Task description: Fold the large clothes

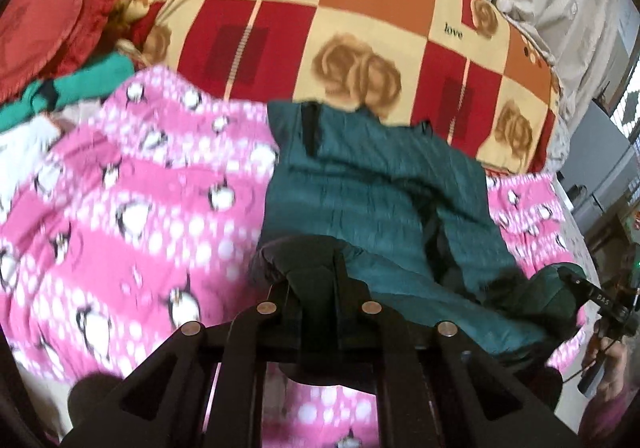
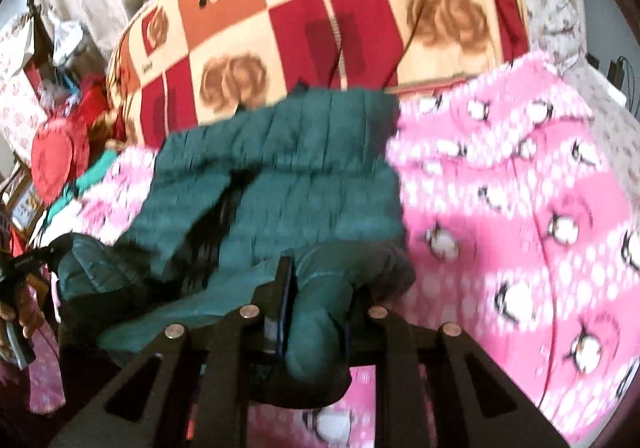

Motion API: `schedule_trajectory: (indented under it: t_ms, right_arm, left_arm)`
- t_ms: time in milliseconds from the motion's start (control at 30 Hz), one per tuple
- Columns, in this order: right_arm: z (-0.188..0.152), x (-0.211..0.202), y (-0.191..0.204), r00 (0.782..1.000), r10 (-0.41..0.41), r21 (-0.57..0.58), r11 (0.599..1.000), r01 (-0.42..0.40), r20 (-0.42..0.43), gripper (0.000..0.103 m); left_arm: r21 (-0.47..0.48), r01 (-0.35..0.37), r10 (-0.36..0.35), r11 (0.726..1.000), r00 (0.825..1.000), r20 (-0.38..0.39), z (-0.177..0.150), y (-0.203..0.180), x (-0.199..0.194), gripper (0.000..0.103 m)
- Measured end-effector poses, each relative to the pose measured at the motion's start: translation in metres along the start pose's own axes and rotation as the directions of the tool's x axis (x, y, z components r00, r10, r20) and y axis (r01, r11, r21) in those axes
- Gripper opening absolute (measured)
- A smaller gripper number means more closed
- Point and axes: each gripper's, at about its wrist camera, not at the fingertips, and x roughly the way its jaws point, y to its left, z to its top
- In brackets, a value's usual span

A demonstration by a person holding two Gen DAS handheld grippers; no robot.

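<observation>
A dark green quilted jacket (image 1: 360, 188) lies on a pink penguin-print blanket (image 1: 120, 208), its far end resting against a checked quilt. My left gripper (image 1: 314, 280) is shut on the jacket's near left edge, which bunches over the fingers. My right gripper (image 2: 316, 288) is shut on the jacket's (image 2: 300, 168) near right edge, green fabric wedged between the fingers. In the left wrist view the right gripper (image 1: 576, 284) shows at far right, clamped on the jacket. In the right wrist view the left gripper (image 2: 56, 248) shows at far left on the fabric. The frames are motion-blurred.
A red, orange and cream checked quilt (image 1: 360, 20) with roses is heaped behind the jacket. Red cushions (image 1: 44, 24) and a teal garment (image 1: 80, 84) lie at back left. The pink blanket (image 2: 520, 208) covers the bed to the right.
</observation>
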Motion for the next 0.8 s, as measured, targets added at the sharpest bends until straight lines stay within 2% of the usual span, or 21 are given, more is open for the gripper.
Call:
schedule_trajectory:
  t_ms: [200,500,800]
  right_arm:
    - [0.037,0.02,-0.009,1.0,-0.018,0.046,0.999,0.017,0.026,0.02]
    - [0.097,0.059,-0.015,0.995,-0.082,0.032,0.996,0.081,0.056,0.02]
    - [0.148,0.115,-0.023,0.987,-0.153,0.02,0.988,0.152,0.038,0.02]
  left_arm:
    - [-0.003,-0.042,0.042,0.999,0.998,0.049,0.034,-0.013,0.022,0.0]
    - [0.015,-0.121,0.118,0.993,0.984,0.132,0.086,-0.031,0.047,0.0]
    - [0.021,-0.188,0.183,0.982,0.972,0.15,0.129,-0.037,0.091,0.0]
